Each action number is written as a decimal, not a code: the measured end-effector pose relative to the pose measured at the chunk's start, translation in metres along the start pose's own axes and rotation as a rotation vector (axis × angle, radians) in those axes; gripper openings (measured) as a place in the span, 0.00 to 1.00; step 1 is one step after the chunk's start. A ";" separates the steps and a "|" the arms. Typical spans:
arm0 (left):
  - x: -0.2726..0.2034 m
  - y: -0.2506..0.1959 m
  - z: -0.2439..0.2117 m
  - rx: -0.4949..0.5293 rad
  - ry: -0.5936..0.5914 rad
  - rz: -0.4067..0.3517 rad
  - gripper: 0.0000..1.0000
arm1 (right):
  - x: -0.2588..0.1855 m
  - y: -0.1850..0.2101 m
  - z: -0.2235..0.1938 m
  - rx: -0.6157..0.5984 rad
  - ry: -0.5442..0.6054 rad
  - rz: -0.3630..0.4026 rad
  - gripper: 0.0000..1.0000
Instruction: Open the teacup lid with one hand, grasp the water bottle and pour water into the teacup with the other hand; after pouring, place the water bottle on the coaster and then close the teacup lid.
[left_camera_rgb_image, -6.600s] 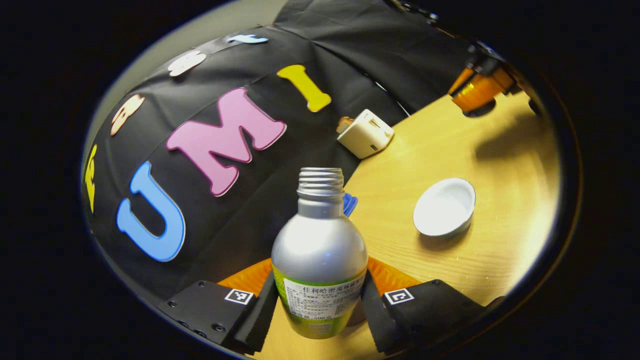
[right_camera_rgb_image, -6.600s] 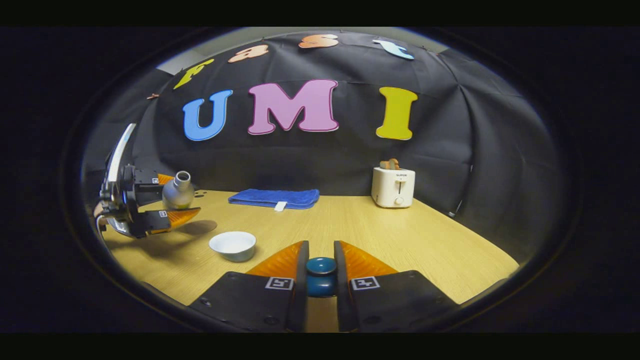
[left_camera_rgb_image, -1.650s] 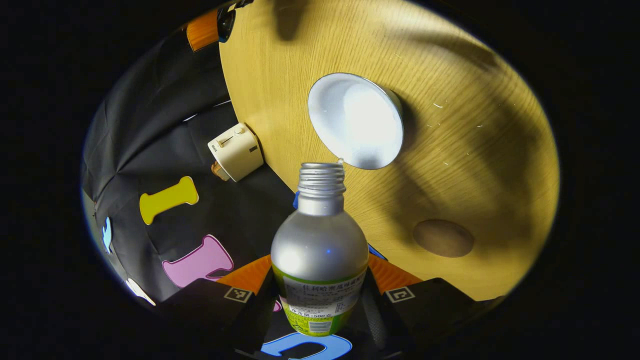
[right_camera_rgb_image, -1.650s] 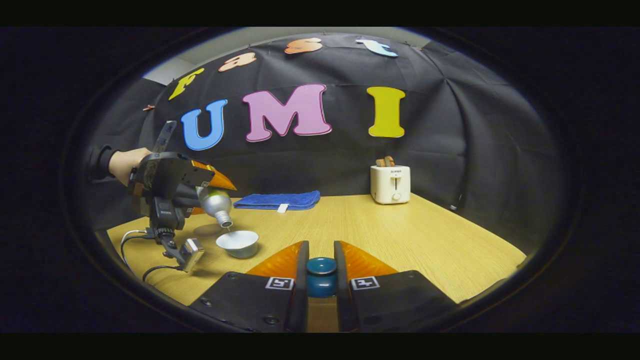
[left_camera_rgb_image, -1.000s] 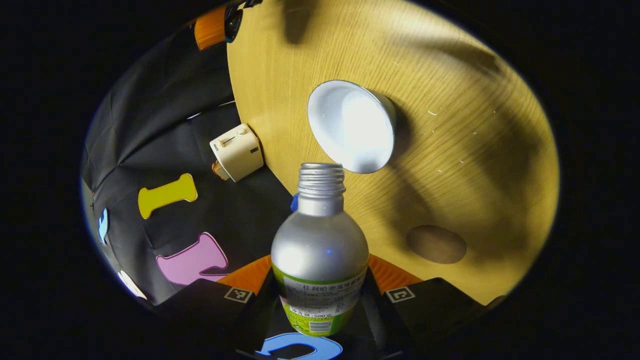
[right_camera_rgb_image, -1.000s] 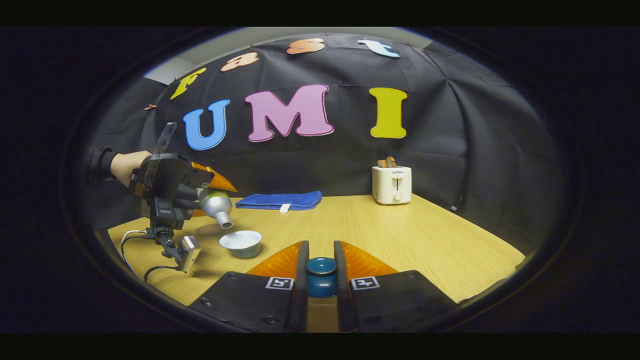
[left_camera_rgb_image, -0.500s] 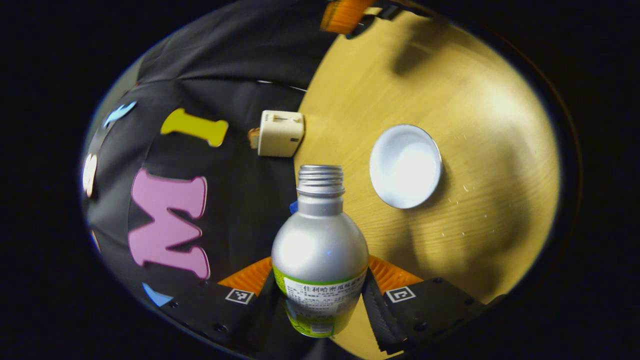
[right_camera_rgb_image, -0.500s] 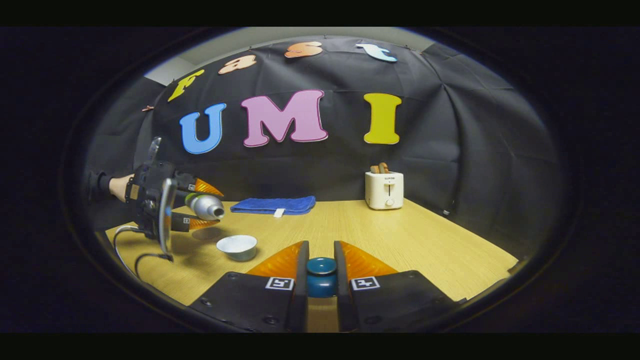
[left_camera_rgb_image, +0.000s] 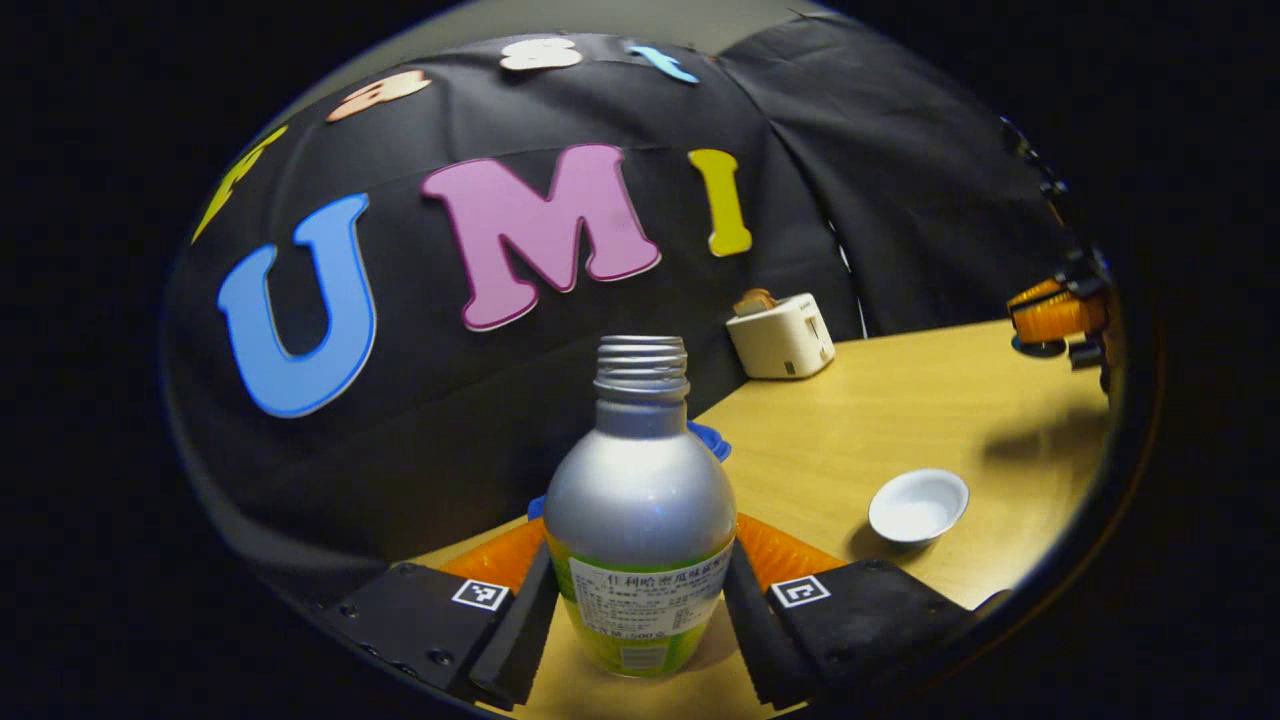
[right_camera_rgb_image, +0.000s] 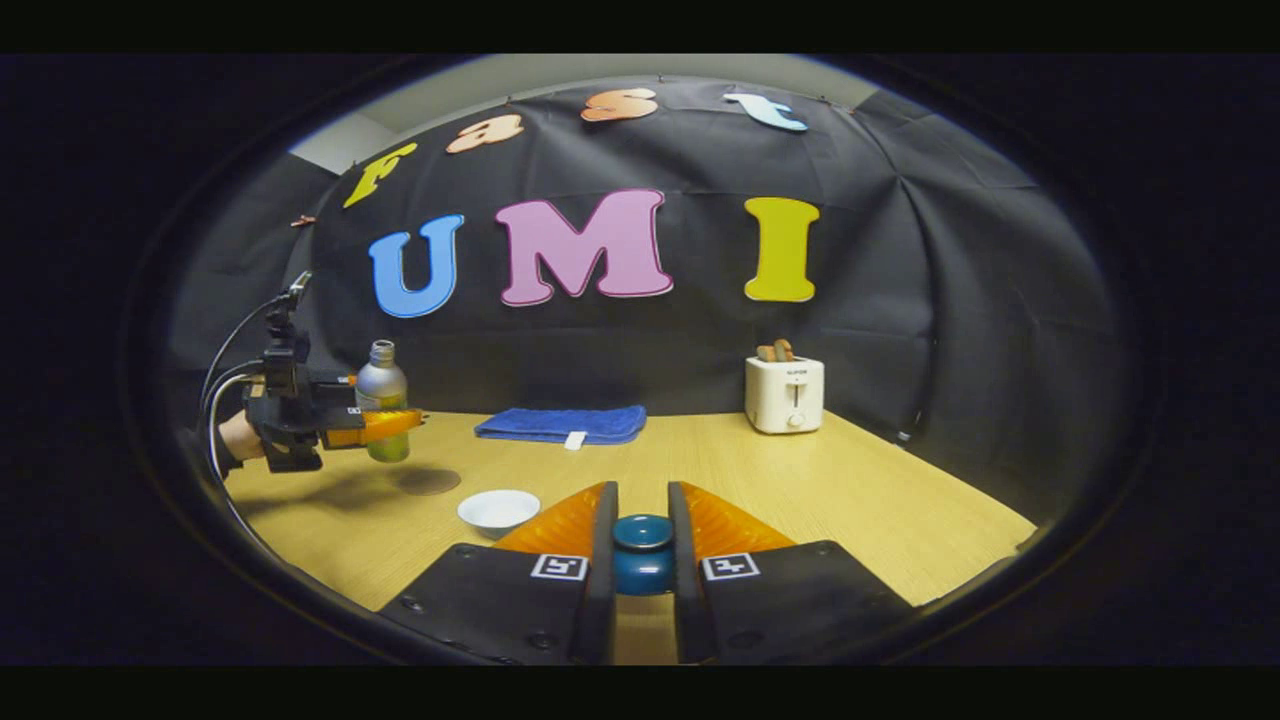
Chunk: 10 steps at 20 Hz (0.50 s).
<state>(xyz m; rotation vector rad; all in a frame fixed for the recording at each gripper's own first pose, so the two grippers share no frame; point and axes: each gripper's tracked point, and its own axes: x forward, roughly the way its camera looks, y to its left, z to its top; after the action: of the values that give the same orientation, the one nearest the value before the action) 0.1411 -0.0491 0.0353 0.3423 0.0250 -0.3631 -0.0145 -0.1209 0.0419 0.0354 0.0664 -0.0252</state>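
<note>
An uncapped silver water bottle (left_camera_rgb_image: 640, 500) with a green label stands upright between the fingers of my left gripper (left_camera_rgb_image: 638, 570), which is shut on its lower body. In the right gripper view the bottle (right_camera_rgb_image: 381, 388) hangs above the table, just left of a round brown coaster (right_camera_rgb_image: 425, 481). The white teacup (right_camera_rgb_image: 498, 510) sits open on the table, also seen low at the right as the teacup (left_camera_rgb_image: 918, 505). My right gripper (right_camera_rgb_image: 642, 497) is shut on the knob of the blue teacup lid (right_camera_rgb_image: 642, 555), held off the cup.
A white toaster (right_camera_rgb_image: 787, 393) and a folded blue towel (right_camera_rgb_image: 560, 423) stand along the back of the wooden table (right_camera_rgb_image: 800, 490). A hand (right_camera_rgb_image: 235, 437) holds the left gripper (right_camera_rgb_image: 375, 428) at the table's left side. The right gripper (left_camera_rgb_image: 1050, 320) shows far right.
The bottle has swung back from tipped over the teacup to upright and moved left, away from the cup toward the coaster. The right gripper keeps holding the lid in place.
</note>
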 end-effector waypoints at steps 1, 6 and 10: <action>-0.001 0.003 -0.005 -0.055 -0.007 0.004 0.80 | 0.002 0.005 0.002 0.005 -0.007 0.008 0.24; 0.007 0.003 -0.008 -0.218 -0.014 0.003 0.80 | 0.009 0.022 0.006 0.011 -0.016 0.030 0.24; 0.012 0.002 -0.019 -0.290 -0.002 0.027 0.80 | 0.015 0.026 0.004 0.031 -0.014 0.035 0.24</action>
<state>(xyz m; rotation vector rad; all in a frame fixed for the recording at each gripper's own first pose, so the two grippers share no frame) 0.1543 -0.0449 0.0172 0.0560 0.0707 -0.3278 0.0018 -0.0954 0.0456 0.0672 0.0512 0.0082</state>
